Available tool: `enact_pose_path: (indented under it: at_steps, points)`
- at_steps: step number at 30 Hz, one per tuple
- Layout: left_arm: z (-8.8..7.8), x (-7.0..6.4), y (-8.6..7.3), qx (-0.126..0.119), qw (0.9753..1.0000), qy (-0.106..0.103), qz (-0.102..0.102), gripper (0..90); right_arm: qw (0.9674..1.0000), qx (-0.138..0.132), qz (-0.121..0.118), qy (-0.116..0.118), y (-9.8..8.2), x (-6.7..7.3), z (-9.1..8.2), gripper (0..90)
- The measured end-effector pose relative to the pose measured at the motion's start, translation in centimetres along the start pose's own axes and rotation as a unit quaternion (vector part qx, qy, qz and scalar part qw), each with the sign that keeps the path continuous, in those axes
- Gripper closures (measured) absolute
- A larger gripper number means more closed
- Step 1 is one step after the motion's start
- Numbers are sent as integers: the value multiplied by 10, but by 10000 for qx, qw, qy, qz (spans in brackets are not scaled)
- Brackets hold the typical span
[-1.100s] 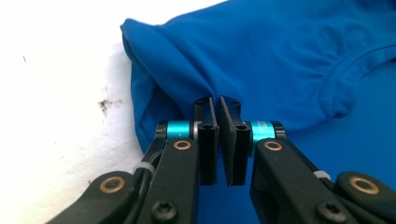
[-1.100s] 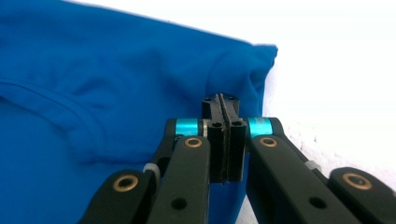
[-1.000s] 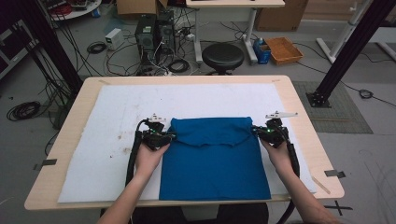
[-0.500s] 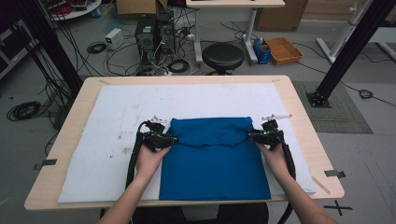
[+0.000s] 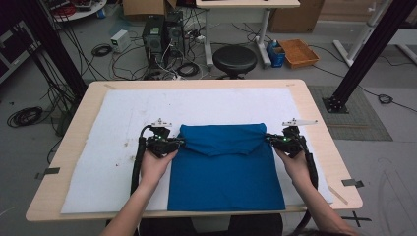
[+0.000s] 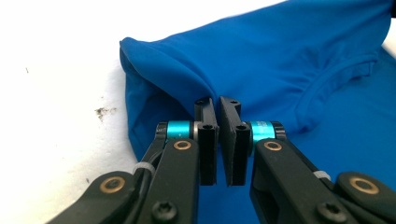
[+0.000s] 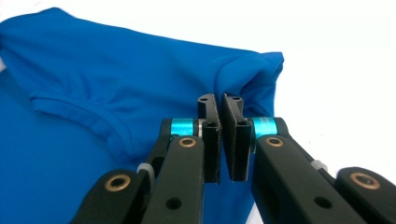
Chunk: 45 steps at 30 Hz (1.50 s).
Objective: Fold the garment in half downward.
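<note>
Now we hold the blue shirt (image 5: pixel 226 167) with both left gripper (image 5: pixel 181 142) and right gripper (image 5: pixel 268 139) fingers pinched shut on its folded edge; lift evenly toward 6 o'clock, keeping the fold taut across the tabletop (image 5: pixel 314 105).

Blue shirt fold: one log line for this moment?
object: blue fabric shirt, top folded | left gripper: shut on fold's corner | right gripper: shut on other corner | surface: white mat

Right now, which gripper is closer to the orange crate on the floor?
Right. The right gripper, jaws just closed on the blue shirt, is on the side toward the orange crate; the left gripper, likewise just closed on the shirt, is at its opposite edge.
</note>
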<state>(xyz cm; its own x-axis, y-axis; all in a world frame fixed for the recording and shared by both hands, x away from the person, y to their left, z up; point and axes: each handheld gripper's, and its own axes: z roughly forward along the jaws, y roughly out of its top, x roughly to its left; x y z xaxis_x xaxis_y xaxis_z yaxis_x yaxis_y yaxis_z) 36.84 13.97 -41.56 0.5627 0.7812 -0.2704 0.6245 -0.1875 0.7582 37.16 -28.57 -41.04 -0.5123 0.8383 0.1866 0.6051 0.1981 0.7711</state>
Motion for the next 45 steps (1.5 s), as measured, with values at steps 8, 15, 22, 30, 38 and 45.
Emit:
enact_pose_path:
  at_steps: [8, 15, 22, 30, 38, 45]
  points:
    - [-31, -17, -10, 65, 9988, -475, 44, 855, 9987, 216, -414, 188, -13, 25, -35, 868]
    - [-60, -36, -35, 94, 9970, -755, 110, 855, 9965, 307, -711, 323, -37, 45, -69, 868]
    - [-81, -52, -59, 200, 9953, -918, 232, 854, 9948, 304, -924, 308, -64, 63, -95, 868]
    - [-87, -65, -81, 347, 9952, -841, 366, 854, 9908, 327, -1302, 196, -87, 81, -105, 867]
    - [-83, -67, -94, 550, 9942, -833, 409, 853, 9877, 368, -1515, 131, -100, 87, -109, 867]
    - [-83, -61, -89, 390, 9975, -440, 394, 565, 9870, 257, -1585, -54, -98, 80, -108, 642]
